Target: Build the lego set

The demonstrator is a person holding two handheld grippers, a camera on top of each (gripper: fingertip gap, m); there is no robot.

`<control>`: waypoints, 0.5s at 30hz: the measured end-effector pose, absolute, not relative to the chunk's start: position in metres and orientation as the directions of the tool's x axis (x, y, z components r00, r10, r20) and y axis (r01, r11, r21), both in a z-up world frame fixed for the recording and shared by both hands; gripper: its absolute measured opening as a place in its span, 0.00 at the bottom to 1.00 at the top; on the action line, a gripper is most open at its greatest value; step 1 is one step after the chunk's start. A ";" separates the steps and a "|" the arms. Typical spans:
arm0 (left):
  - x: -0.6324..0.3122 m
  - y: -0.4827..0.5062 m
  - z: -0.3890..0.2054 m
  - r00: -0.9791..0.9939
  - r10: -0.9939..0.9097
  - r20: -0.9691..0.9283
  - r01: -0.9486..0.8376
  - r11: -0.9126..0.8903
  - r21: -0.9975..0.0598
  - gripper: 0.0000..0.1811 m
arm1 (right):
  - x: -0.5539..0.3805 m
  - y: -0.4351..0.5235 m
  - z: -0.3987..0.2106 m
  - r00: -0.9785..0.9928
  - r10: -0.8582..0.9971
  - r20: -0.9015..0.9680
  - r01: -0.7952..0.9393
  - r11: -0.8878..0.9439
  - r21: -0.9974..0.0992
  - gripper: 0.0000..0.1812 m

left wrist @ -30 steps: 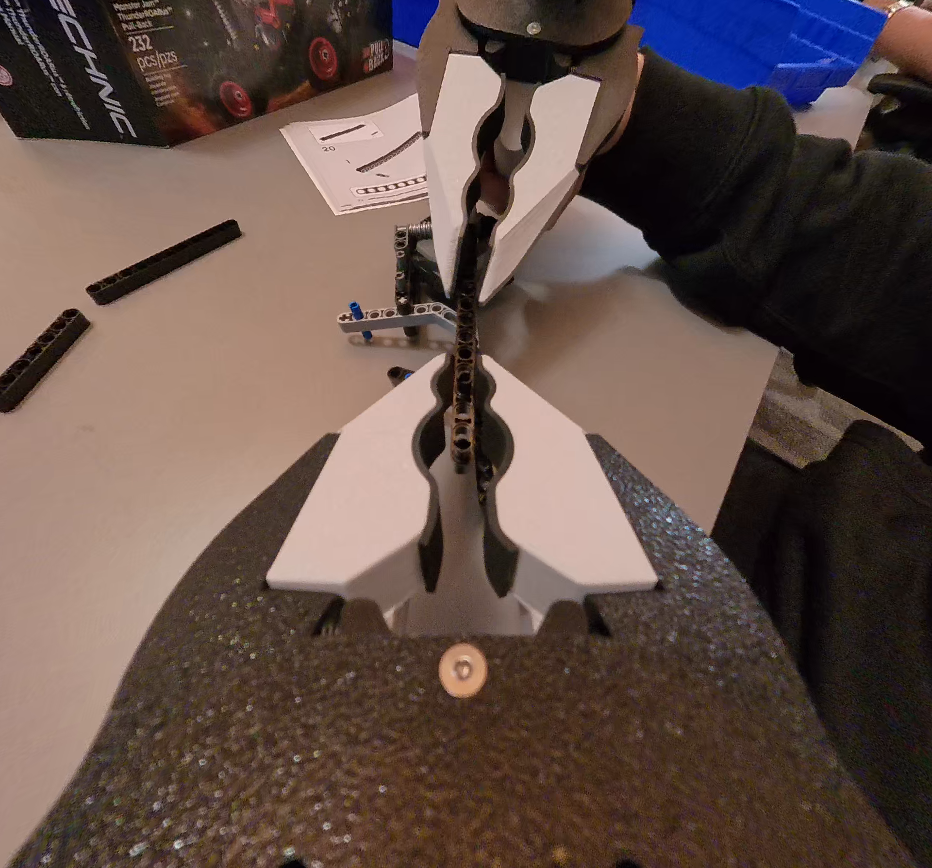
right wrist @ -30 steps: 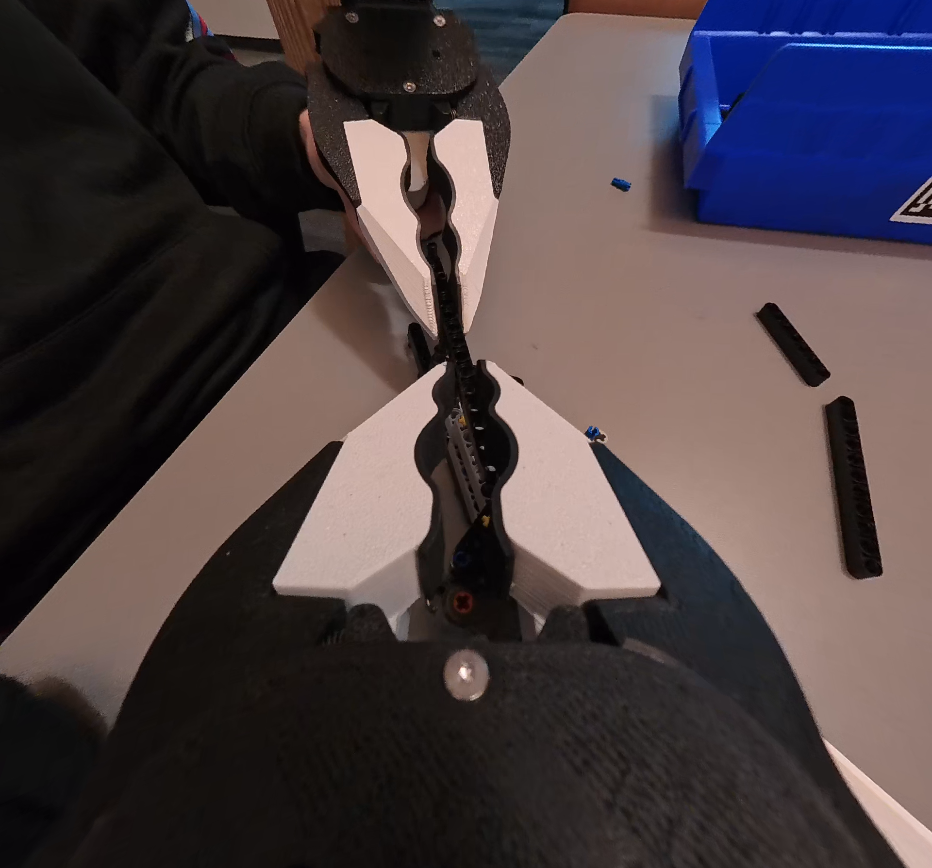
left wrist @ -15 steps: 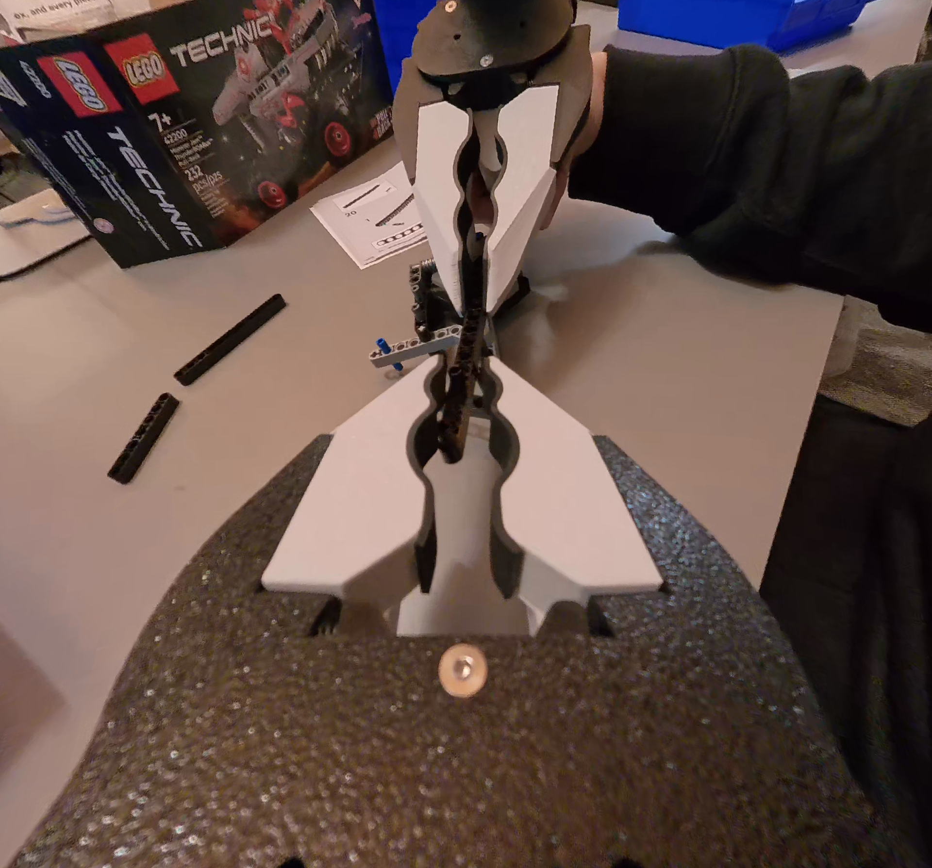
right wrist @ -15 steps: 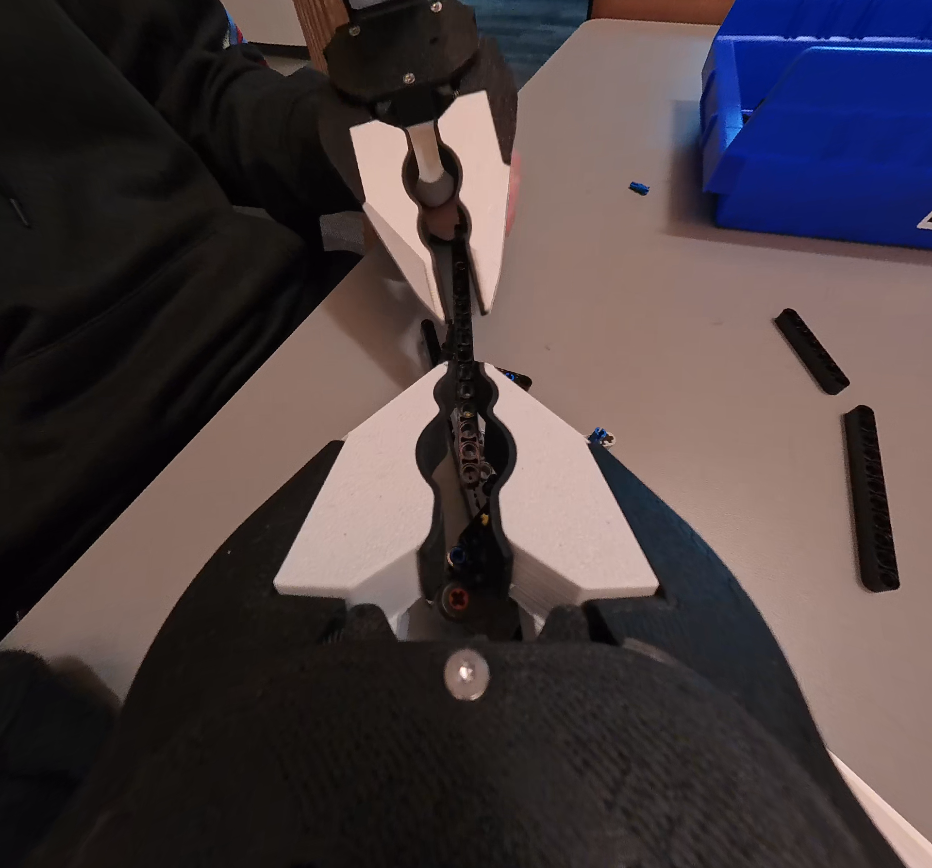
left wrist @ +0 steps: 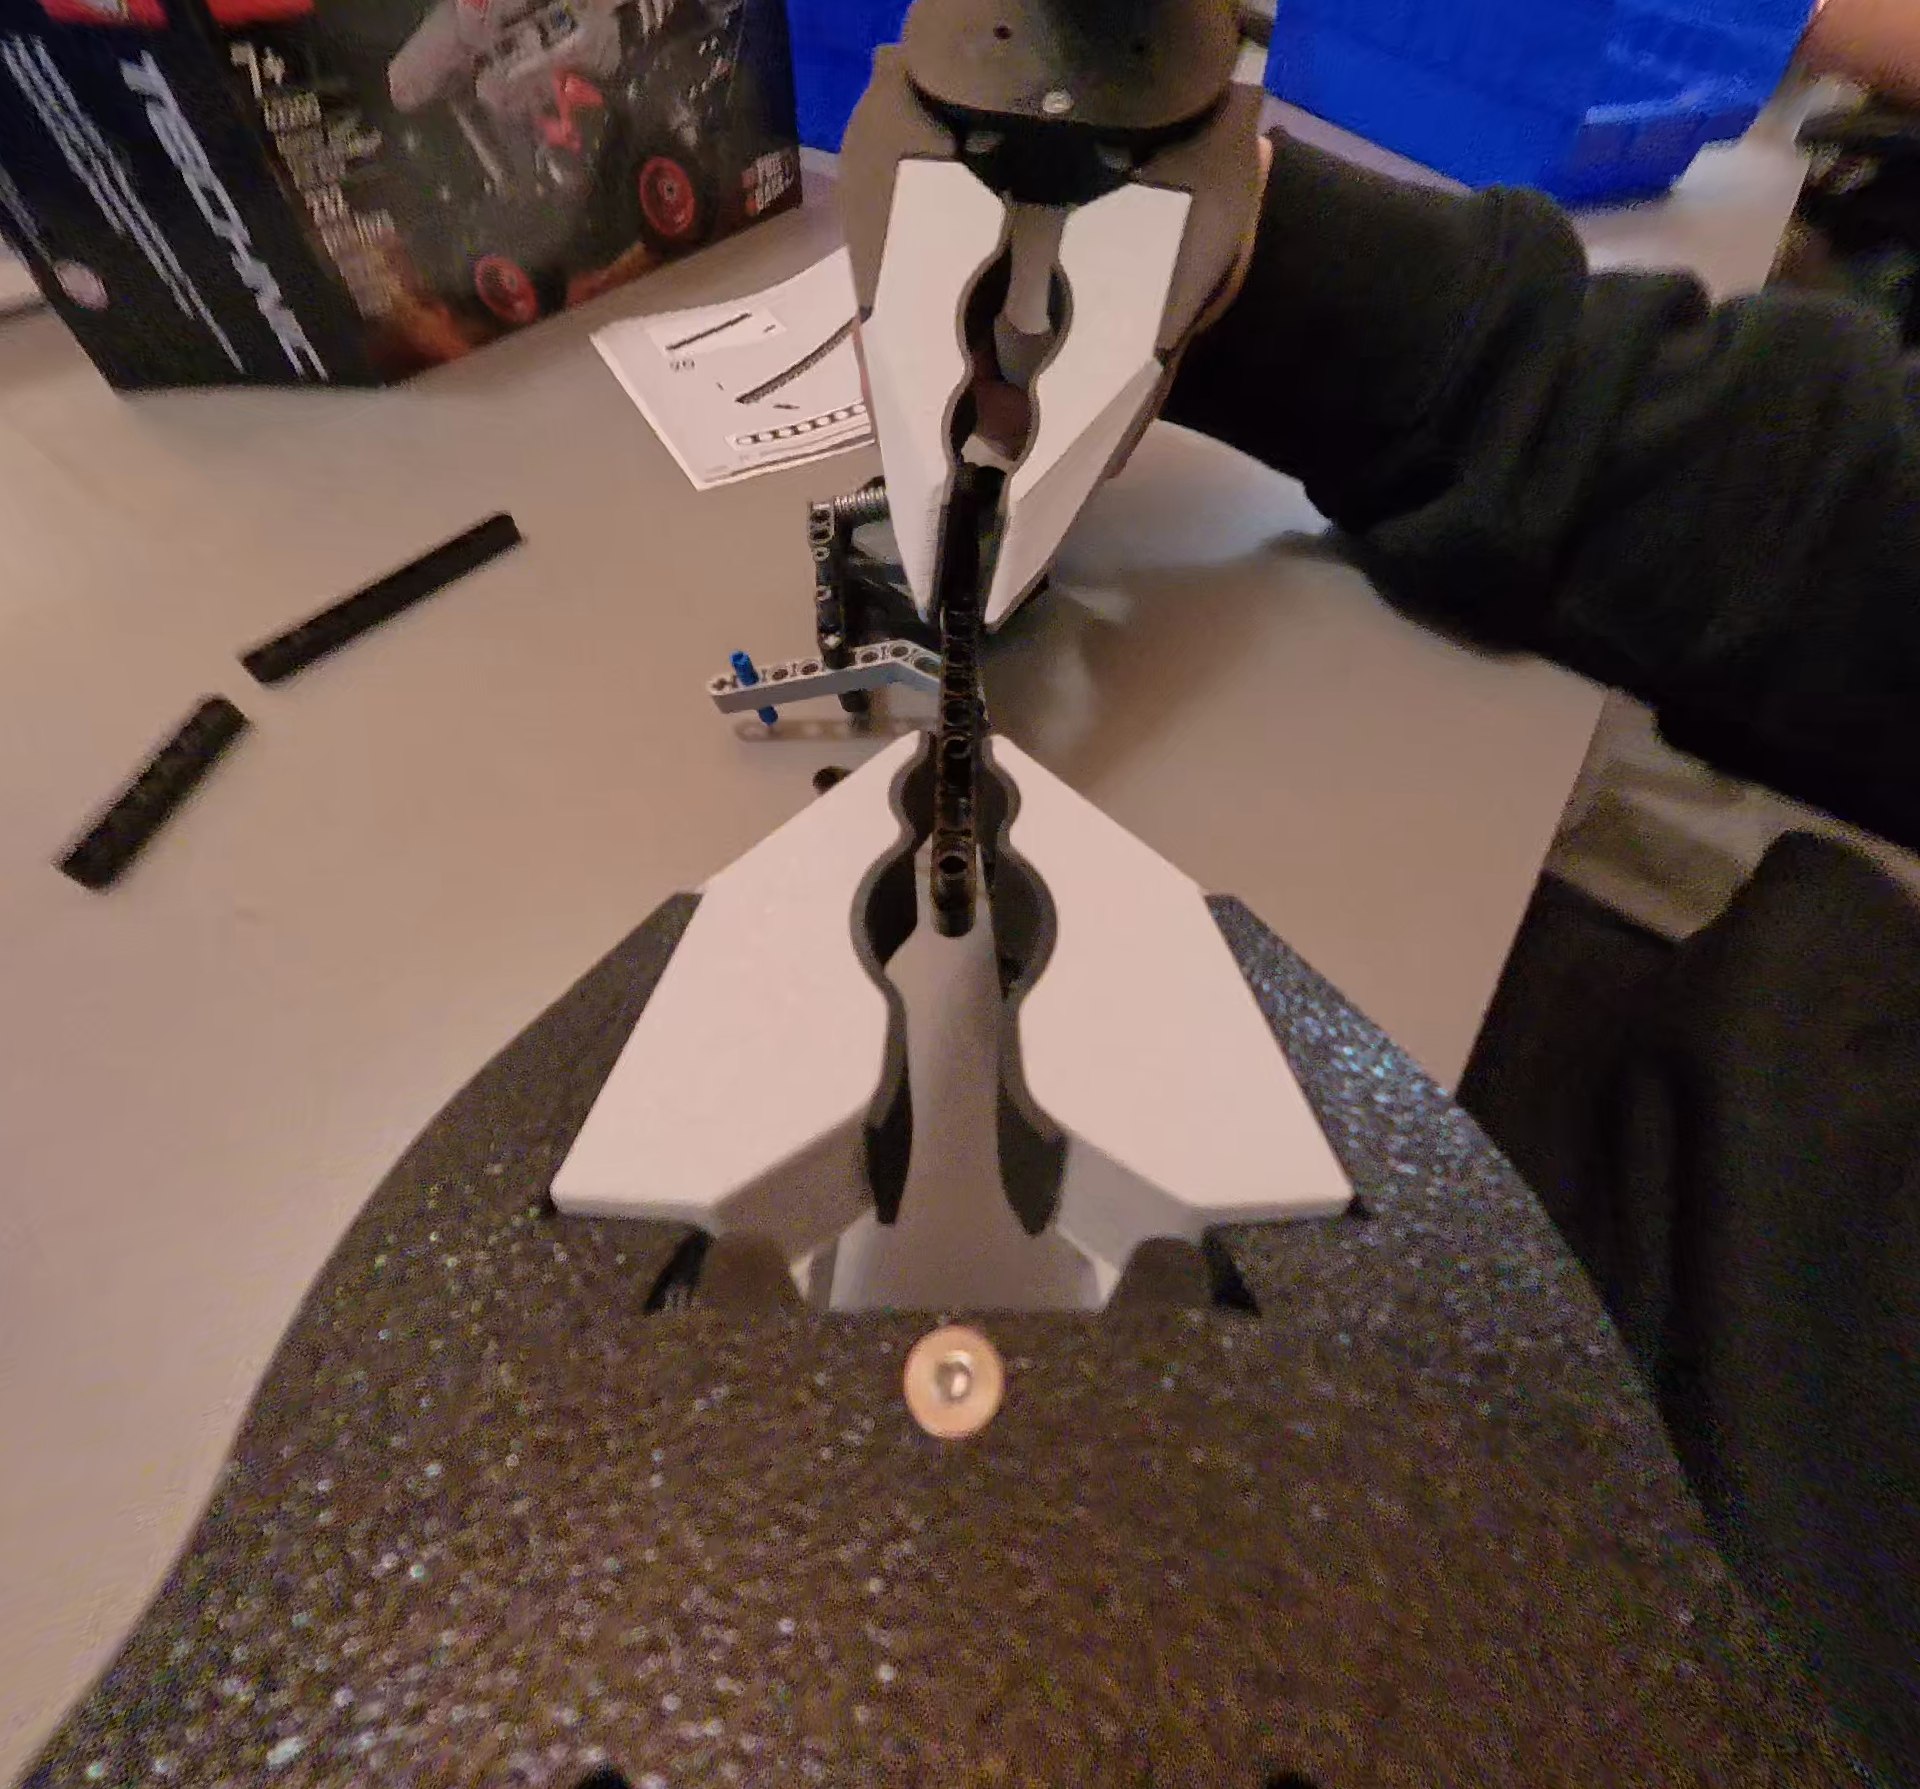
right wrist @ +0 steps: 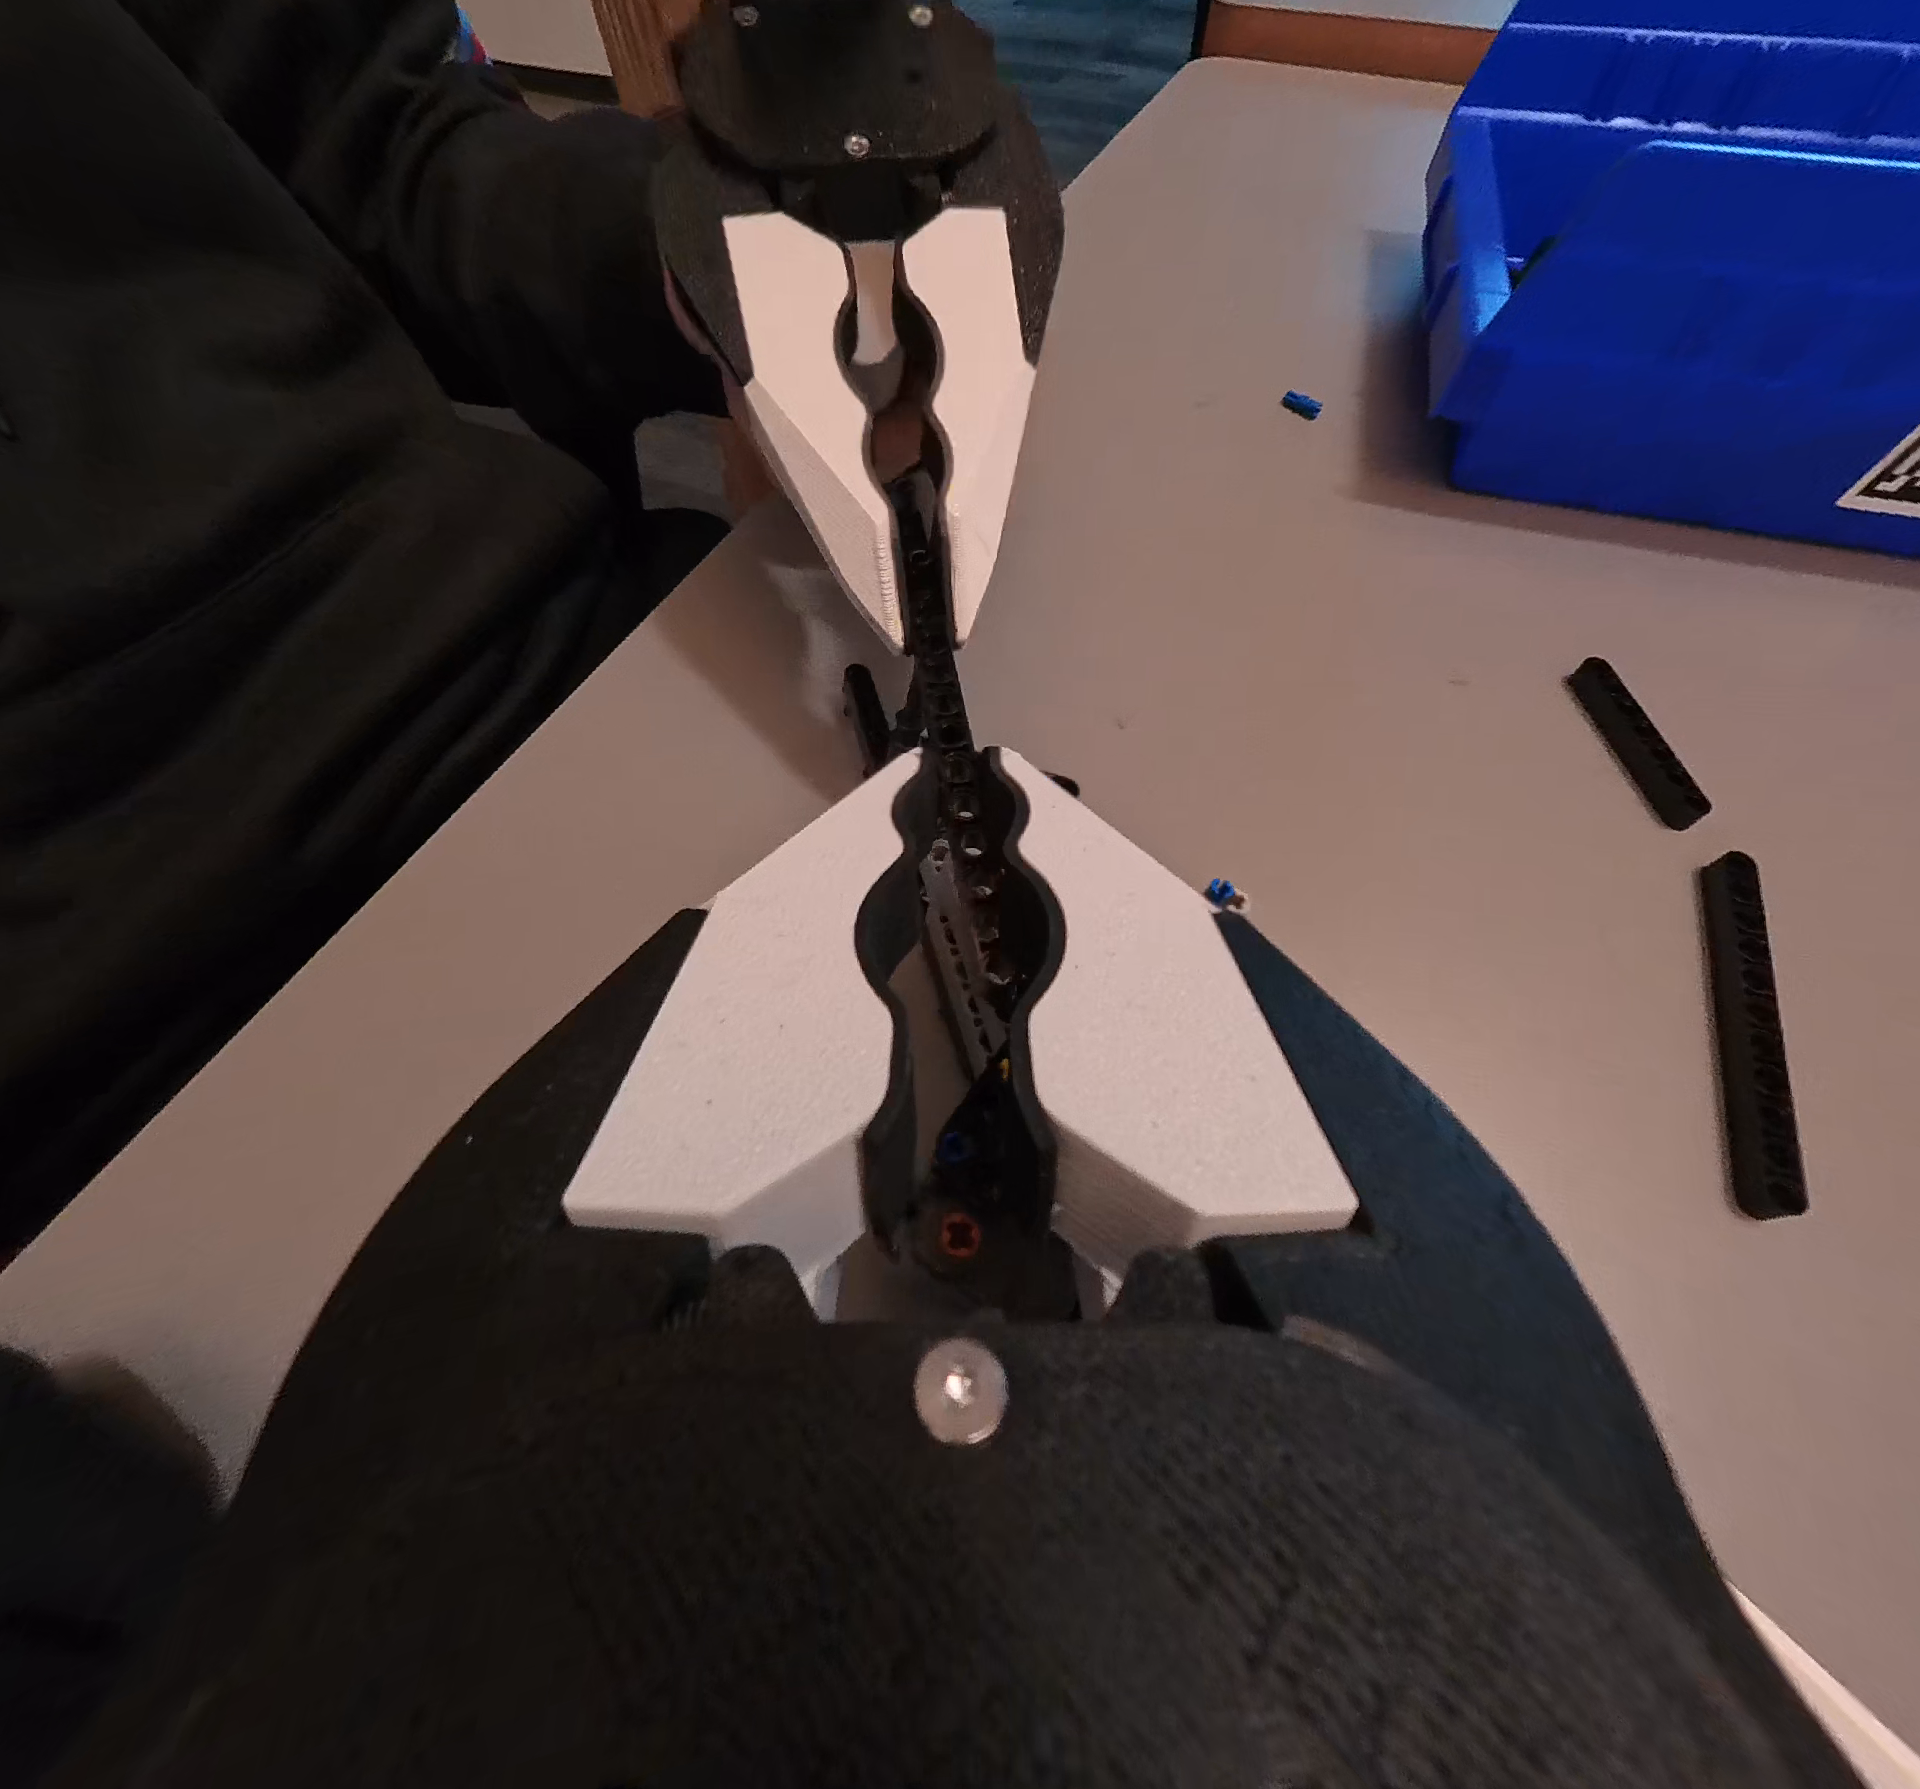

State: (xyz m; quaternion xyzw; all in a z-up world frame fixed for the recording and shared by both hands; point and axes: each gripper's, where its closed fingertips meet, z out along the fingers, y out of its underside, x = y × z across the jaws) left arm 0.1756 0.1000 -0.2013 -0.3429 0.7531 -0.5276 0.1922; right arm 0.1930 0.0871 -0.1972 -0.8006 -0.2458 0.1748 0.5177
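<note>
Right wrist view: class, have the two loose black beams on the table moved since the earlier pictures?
No. The farther beam and the nearer beam lie where they did, judged against the blue bin: same spacing, same angles.

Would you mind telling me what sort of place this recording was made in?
Probably an office or lab workroom: plain grey tables, stacked blue storage bins, and carpeted floor beyond.

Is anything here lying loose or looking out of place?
Mostly tidy. A few tiny blue pins lie scattered on the table, and two black beams lie loose. Both tongs grip one long black beam between them.
</note>
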 end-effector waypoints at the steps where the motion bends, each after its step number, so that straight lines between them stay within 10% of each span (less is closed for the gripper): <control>1: 0.175 0.099 -0.202 -0.676 -0.726 0.125 -0.349 0.166 -0.922 0.02 | 0.193 0.087 -0.197 0.820 0.571 -0.020 0.215 -0.341 -0.915 0.03; 15: 0.170 0.096 -0.199 -0.593 -0.714 0.372 -0.516 -0.017 -0.856 0.03 | 0.190 0.086 -0.194 0.816 0.578 0.000 0.218 -0.308 -0.926 0.04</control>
